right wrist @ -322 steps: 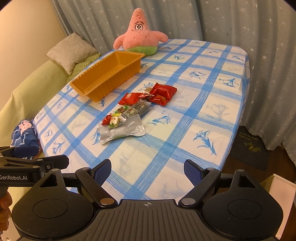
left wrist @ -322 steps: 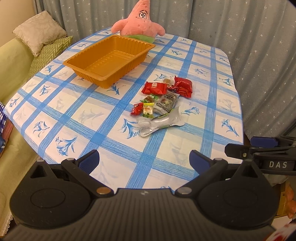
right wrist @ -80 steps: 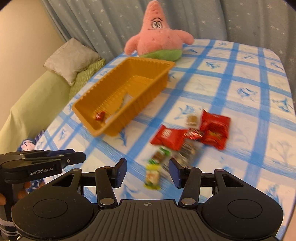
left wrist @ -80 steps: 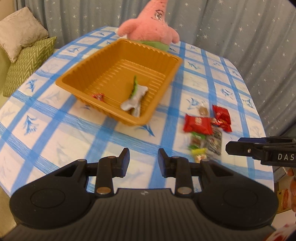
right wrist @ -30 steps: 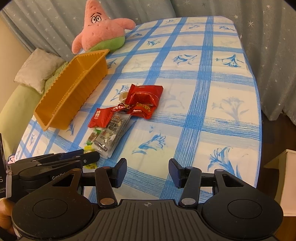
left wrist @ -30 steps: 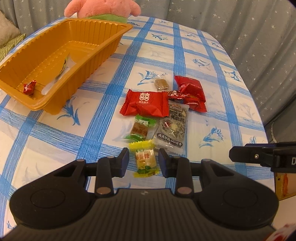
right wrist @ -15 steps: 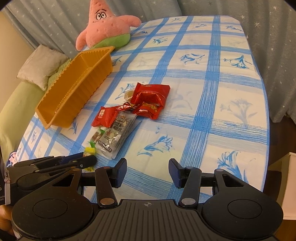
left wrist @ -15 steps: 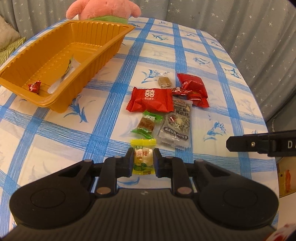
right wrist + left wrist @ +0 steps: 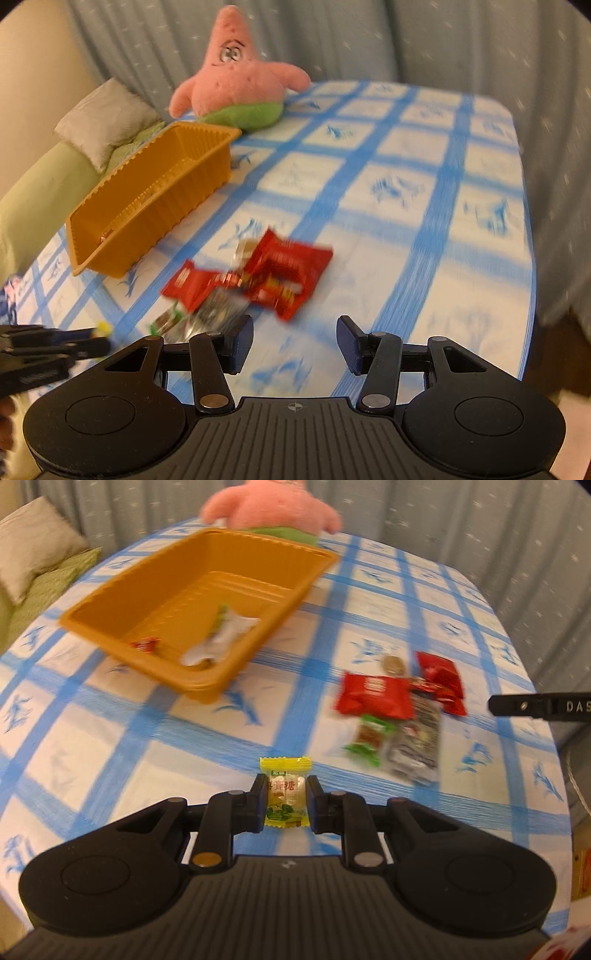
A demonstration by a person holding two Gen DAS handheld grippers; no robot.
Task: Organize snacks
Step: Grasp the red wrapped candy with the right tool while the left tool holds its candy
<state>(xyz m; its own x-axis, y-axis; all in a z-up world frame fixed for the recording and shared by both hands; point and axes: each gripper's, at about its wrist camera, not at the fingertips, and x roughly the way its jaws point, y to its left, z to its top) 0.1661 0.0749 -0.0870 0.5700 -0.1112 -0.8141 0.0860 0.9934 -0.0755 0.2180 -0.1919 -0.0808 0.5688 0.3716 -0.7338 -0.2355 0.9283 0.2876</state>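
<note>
My left tool (image 9: 285,803) is pinching the yellow candy (image 9: 286,794), pads pressed on both sides of the wrapper, and the candy looks lifted clear of the worktop (image 9: 110,753). My right tool (image 9: 294,343) has its jaws spread about halfway with nothing between them; it hangs over bare cloth just short of the pile.

Ahead and to the right of the left tool lie the snacks not yet sorted: a green sweet (image 9: 367,738) touching a grey packet (image 9: 417,746), then a flat red packet (image 9: 375,696), a small brown sweet (image 9: 394,664) and a crumpled red bag (image 9: 441,681) beyond. They sit bunched together, some overlapping.

Further ahead and to the left stands the orange tray (image 9: 258,642). Inside it I see a small red sweet (image 9: 144,644) and a clear wrapper (image 9: 221,638), so two items are in.

By my reckoning the job is under halfway: two in the tray, one in my grip to be carried over, five left on the cloth. A pink plush (image 9: 236,85) sits behind the tray, apart from the snacks.
</note>
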